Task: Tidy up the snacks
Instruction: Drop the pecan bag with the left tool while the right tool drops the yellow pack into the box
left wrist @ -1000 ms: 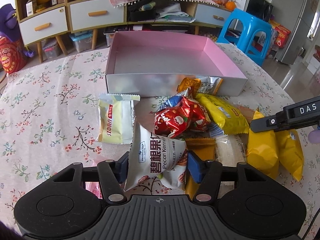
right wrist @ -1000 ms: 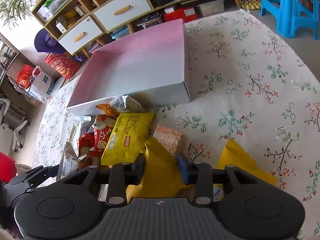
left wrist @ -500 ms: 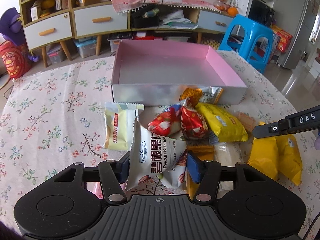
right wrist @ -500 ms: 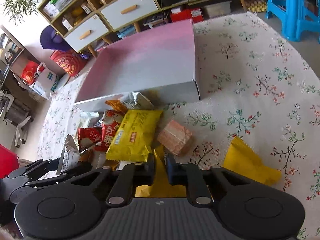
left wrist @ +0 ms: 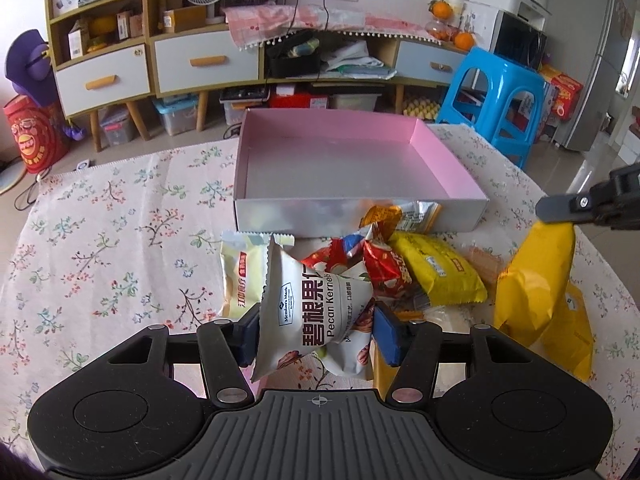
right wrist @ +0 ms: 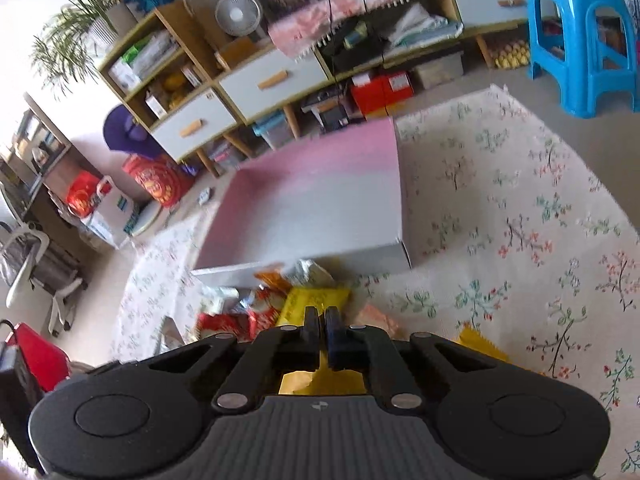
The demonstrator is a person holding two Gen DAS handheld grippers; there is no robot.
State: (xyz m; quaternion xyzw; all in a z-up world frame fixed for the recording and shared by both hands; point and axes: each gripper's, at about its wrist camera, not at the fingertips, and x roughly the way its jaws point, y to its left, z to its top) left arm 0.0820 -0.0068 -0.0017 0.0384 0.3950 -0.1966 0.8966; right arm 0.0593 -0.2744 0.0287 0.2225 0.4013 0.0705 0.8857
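My left gripper (left wrist: 318, 332) is shut on a white pecan kernels bag (left wrist: 316, 308), held just above the snack pile (left wrist: 400, 272). At the right of the left wrist view, my right gripper (left wrist: 560, 210) has a yellow packet (left wrist: 532, 280) hanging from it, clear of the table. In the right wrist view its jaws (right wrist: 320, 320) are pinched together on that yellow packet (right wrist: 320, 380). The pink box (left wrist: 360, 214) stands empty behind the pile, also seen as the pink box (right wrist: 400, 200) in the right wrist view.
A second yellow packet (left wrist: 568, 340) lies on the floral tablecloth (left wrist: 100, 260) at the right. The pile holds red, yellow, cream and orange packets against the box's front wall. A blue stool (left wrist: 496, 96) and cabinets (left wrist: 200, 64) stand beyond the table.
My right gripper closed on the yellow packet and lifted it off the table. The left gripper kept hold of the pecan bag and tilted up slightly.
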